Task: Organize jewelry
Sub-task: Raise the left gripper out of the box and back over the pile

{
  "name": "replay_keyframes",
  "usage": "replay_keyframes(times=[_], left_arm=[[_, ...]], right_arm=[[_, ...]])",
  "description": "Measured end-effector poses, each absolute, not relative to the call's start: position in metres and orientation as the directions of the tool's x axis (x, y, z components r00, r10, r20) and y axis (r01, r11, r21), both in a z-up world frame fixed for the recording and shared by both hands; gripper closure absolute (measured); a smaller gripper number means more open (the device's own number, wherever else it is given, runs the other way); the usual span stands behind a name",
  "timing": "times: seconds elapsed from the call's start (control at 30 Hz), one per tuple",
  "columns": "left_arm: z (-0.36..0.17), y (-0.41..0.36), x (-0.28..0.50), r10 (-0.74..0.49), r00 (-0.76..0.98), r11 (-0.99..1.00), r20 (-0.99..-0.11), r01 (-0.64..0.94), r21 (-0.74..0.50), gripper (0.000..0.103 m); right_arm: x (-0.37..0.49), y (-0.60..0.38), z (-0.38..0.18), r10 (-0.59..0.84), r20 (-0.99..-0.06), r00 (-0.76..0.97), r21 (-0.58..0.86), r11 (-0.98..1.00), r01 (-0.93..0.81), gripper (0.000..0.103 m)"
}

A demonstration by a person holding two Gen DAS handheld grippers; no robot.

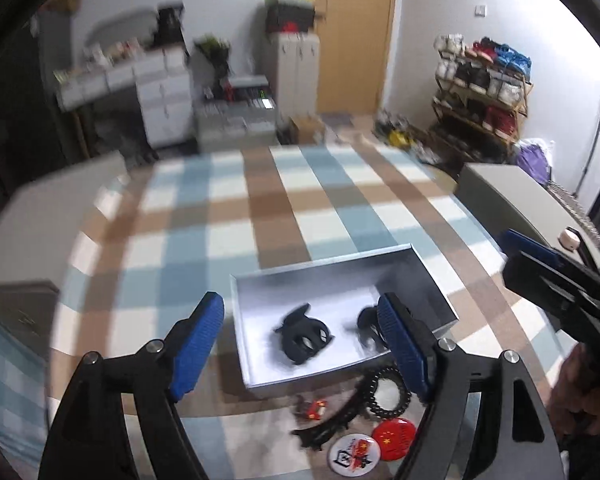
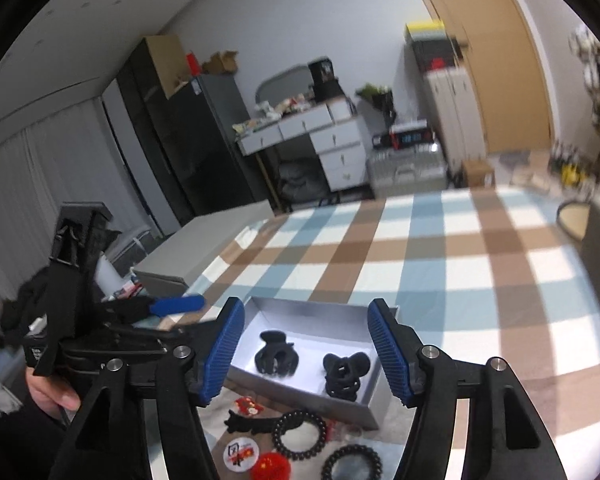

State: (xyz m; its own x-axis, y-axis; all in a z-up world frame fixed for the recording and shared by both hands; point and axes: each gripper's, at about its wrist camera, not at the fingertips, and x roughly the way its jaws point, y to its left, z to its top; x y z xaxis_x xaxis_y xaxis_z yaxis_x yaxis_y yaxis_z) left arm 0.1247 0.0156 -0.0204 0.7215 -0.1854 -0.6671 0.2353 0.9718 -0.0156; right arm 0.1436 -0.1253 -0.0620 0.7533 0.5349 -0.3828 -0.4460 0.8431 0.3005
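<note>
Two black hair claws (image 2: 277, 354) (image 2: 345, 372) lie side by side in one open grey box (image 2: 340, 307) on the checked tablecloth (image 2: 460, 264). At the box's 6 o'clock lie two dark bead bracelets (image 2: 300, 434) (image 2: 352, 462), two round badges (image 1: 351, 454) (image 1: 394, 434), one black comb-like clip (image 1: 328, 426) and one small red ornament (image 1: 315, 408). The left gripper (image 1: 300, 344) and right gripper (image 2: 304, 350) both stand spread, holding nothing. Only the right wrist view shows the second bracelet and a dark cabinet (image 2: 172, 136) at 10 o'clock; only the left shows a shoe rack (image 1: 484, 92) at 2 o'clock.
</note>
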Motion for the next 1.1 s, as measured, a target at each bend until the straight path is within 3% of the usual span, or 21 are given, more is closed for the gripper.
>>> replay_keyframes(times=[0.1,0.17,0.27,0.4,0.53,0.77,1.1], left_arm=[[-0.01,0.018,0.111,-0.176,0.773,0.974,-0.609,0.228,0.007,0.026],[-0.005,0.02,0.103,-0.175,0.793,0.976,-0.584,0.22,0.006,0.019],[0.0,0.022,0.09,-0.155,0.825,0.98,-0.543,0.198,0.022,0.016],[0.003,0.027,0.075,-0.148,0.849,0.983,-0.507,0.184,0.022,0.002],[0.003,0.038,0.058,-0.15,0.873,0.986,-0.465,0.164,-0.01,0.001],[-0.015,0.048,0.044,-0.14,0.873,0.99,-0.468,0.132,-0.05,0.001],[-0.057,0.054,0.036,-0.151,0.816,0.988,-0.557,0.121,-0.09,0.001]], right_arm=[[0.125,-0.124,-0.052,0.524,-0.344,0.779,0.261,0.851,-0.456,0.027],[0.113,-0.122,-0.047,0.516,-0.325,0.792,0.234,0.856,-0.461,0.021],[0.095,-0.119,-0.041,0.494,-0.291,0.819,0.193,0.869,-0.456,0.011],[0.077,-0.118,-0.036,0.486,-0.259,0.835,0.169,0.874,-0.456,0.006],[0.058,-0.115,-0.035,0.478,-0.228,0.848,0.128,0.878,-0.461,0.001],[0.041,-0.112,-0.043,0.505,-0.195,0.841,0.117,0.863,-0.492,0.0],[0.046,-0.099,-0.08,0.514,-0.268,0.815,0.121,0.857,-0.501,0.0]])
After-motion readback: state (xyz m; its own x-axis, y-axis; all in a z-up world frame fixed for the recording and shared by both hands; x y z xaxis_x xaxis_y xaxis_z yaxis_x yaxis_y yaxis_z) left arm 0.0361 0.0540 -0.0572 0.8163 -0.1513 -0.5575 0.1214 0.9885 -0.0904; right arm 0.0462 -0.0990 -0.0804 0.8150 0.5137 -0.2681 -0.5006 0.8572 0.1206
